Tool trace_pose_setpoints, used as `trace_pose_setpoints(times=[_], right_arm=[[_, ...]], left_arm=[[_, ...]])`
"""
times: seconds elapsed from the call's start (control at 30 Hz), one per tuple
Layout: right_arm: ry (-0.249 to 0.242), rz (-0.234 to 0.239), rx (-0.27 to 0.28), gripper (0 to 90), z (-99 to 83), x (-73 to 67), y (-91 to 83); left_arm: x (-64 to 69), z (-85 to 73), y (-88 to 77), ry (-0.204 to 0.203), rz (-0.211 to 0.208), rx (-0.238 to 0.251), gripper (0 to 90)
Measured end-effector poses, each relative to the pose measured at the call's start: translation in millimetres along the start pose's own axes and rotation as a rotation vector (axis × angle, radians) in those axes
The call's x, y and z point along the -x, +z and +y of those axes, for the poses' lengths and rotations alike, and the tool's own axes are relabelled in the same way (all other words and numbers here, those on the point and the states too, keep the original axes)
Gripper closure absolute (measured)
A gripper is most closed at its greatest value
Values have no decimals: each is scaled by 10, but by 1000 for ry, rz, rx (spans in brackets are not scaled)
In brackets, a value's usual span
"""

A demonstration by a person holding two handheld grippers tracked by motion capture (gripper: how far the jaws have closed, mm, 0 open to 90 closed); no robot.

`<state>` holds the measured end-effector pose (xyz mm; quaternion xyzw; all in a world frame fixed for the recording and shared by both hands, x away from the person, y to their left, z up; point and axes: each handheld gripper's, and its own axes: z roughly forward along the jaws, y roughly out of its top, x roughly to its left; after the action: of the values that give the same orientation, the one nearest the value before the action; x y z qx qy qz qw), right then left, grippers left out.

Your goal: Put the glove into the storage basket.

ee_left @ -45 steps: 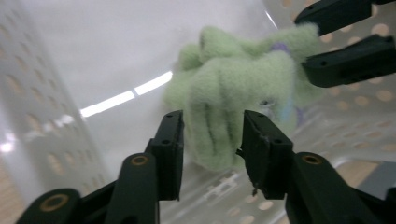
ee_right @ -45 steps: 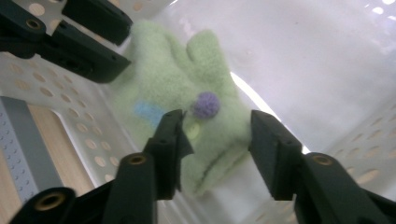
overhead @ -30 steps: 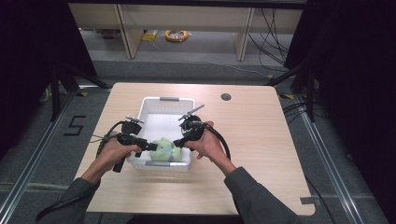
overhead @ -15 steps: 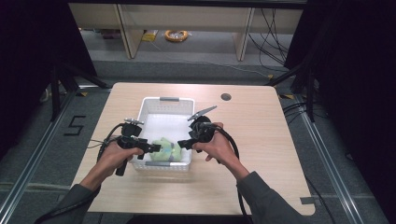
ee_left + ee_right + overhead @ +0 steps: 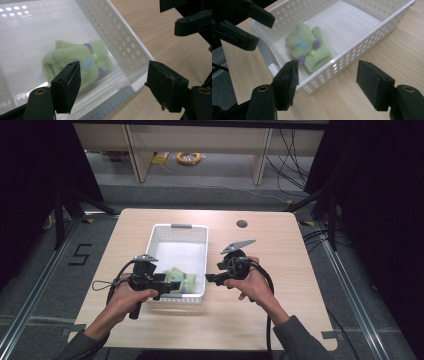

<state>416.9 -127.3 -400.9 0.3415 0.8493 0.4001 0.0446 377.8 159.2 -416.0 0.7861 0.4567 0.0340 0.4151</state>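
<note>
A light green mitten (image 5: 179, 281) with purple and blue dots lies flat at the near end of a white perforated basket (image 5: 178, 226). My left gripper (image 5: 172, 286) hovers at the basket's near left corner, pointing right. In the left gripper view it (image 5: 113, 75) is open above the mitten (image 5: 75, 57) and the basket wall (image 5: 120, 42). My right gripper (image 5: 210, 278) sits just outside the basket's right wall, pointing left. Its own view shows it (image 5: 328, 72) open, with the mitten (image 5: 308, 50) beyond the wall (image 5: 362, 42). Both sets of jaws have just been opening, with nothing between them.
The basket stands mid-table on light wood. A round hole (image 5: 242, 224) marks the far right of the tabletop. Behind the table stands a low shelf with a yellow coil (image 5: 189, 157). Cables trail from both grippers toward the near edge.
Both grippers have drawn back from the mitten, the left one leftward and the right one rightward past the basket wall. Their jaws stand wider. The mitten lies free in the basket.
</note>
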Motion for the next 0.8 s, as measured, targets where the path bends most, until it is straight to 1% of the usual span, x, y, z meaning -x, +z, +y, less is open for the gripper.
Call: trace_pose_setpoints(times=[0.03, 0.07, 0.1, 0.13, 0.17, 0.2, 0.23, 0.27, 0.3, 0.33, 0.4, 0.43, 0.47, 0.5, 0.53, 0.57, 0.6, 0.63, 0.67, 0.7, 0.77, 0.8], right_arm=[[0, 0, 0, 353, 0, 0, 0], [6, 6, -1, 353, -57, 32, -68], [25, 6, -2, 352, -75, 27, -96], [14, -4, 8, 351, -100, 50, -120], [14, -4, 8, 351, -100, 50, -120], [27, 2, 14, 351, -144, 65, -173], [36, 4, 15, 350, -167, 62, -197], [30, 8, 21, 349, -188, 73, -220], [14, -4, 25, 349, -210, 82, -240], [26, 4, 30, 347, -233, 77, -259], [25, -3, 37, 339, -274, 88, -301], [45, 7, 38, 339, -296, 73, -319], [33, 0, 46, 336, -318, 87, -335], [45, 4, 48, 332, -343, 79, -347], [41, 0, 58, 329, -367, 76, -360], [27, 4, 65, 324, -399, 88, -375], [45, -1, 68, 318, -416, 69, -392], [42, 7, 64, 313, -438, 66, -409], [42, 7, 64, 313, -438, 66, -409], [41, 2, 74, 304, -484, 64, -432], [25, 0, 83, 300, -527, 69, -446], [43, 16, 82, 298, -550, 51, -457]], left_arm=[[0, 0, 0, 0, 0, 0, 269], [48, -26, 0, 14, -9, -7, 266], [85, -41, 6, 9, -8, 3, 265], [103, -50, 0, 24, -16, -7, 263], [103, -50, 0, 24, -16, -7, 260], [173, -72, 13, 8, -28, 17, 255], [200, -80, 16, 3, -39, 19, 250], [223, -88, 19, 10, -42, 19, 250], [250, -98, 22, 15, -39, 23, 249], [265, -106, 20, 30, -40, 14, 246], [310, -128, 32, 37, -55, 16, 240], [333, -141, 37, 39, -62, 18, 239], [360, -152, 38, 41, -65, 22, 239], [377, -162, 36, 45, -78, 27, 236], [377, -162, 36, 45, -78, 27, 233], [425, -186, 43, 47, -90, 36, 228], [447, -200, 45, 52, -96, 41, 223], [447, -200, 45, 52, -96, 41, 221], [491, -224, 52, 59, -101, 47, 221], [502, -231, 54, 66, -111, 43, 217], [552, -257, 58, 71, -122, 48, 213], [575, -270, 63, 72, -135, 49, 212]])
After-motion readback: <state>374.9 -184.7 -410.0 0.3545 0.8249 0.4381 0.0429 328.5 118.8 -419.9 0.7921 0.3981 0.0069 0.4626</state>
